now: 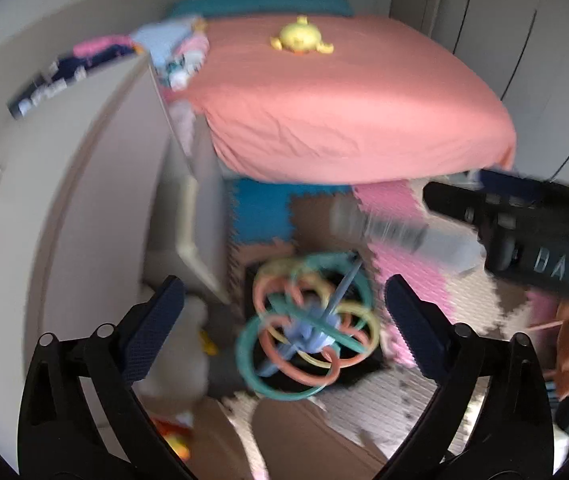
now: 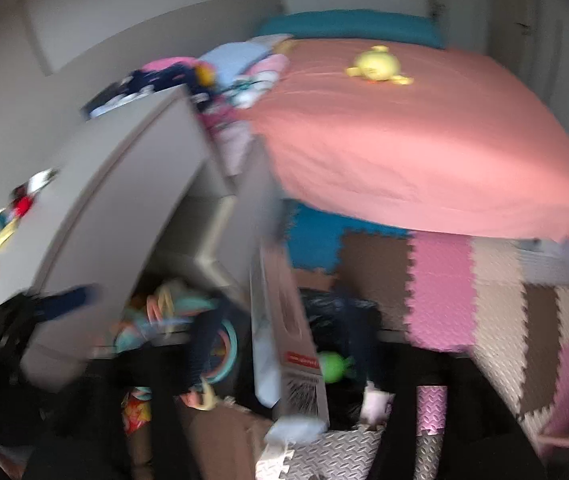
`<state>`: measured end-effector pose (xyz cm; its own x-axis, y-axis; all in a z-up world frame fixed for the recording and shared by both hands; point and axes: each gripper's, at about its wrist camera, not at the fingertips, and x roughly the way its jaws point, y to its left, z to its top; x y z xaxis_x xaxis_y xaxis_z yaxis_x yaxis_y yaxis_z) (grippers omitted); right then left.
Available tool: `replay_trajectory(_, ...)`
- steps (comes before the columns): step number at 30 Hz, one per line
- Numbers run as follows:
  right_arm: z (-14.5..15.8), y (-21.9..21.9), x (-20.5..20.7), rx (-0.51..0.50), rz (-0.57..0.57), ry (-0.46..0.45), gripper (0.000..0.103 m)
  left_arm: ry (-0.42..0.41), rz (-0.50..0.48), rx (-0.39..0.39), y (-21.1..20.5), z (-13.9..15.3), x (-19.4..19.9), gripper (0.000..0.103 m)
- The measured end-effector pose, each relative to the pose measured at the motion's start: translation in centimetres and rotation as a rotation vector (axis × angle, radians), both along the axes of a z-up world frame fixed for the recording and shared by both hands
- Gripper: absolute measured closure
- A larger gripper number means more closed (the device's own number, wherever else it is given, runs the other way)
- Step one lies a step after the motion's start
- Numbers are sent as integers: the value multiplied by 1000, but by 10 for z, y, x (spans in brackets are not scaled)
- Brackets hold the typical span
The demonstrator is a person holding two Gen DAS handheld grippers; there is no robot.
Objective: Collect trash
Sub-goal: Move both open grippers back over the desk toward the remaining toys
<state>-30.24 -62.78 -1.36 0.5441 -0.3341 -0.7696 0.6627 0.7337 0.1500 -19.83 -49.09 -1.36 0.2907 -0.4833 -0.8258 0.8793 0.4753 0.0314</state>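
My left gripper [image 1: 282, 326] is open and empty above a toy of coloured rings [image 1: 308, 326] that lies over a black trash bag [image 1: 358, 364] on the floor. My right gripper [image 2: 280, 336] holds a long flat white cardboard box [image 2: 288, 340] between its blurred dark fingers, over the black bag [image 2: 324, 312]. In the left wrist view the right gripper [image 1: 440, 216] comes in from the right with the blurred box [image 1: 380, 228] in it. A green toy [image 2: 334, 366] lies in the bag.
A bed with a salmon-pink sheet [image 1: 344, 104] and a yellow plush [image 1: 300, 38] fills the back. A white cabinet [image 1: 96, 184] stands on the left. Coloured foam puzzle mats [image 2: 496, 308] cover the floor. Toys lie beside the cabinet [image 2: 176, 312].
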Motion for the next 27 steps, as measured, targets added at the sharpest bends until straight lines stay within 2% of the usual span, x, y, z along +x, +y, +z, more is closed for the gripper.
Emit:
replay_trajectory(14, 9, -3, 13, 22, 15, -30, 17, -8, 31, -8, 9, 9, 18, 6)
replay_trajectory(27, 29, 26, 48, 9, 95, -53, 17, -20, 86, -43, 39, 30, 43, 6)
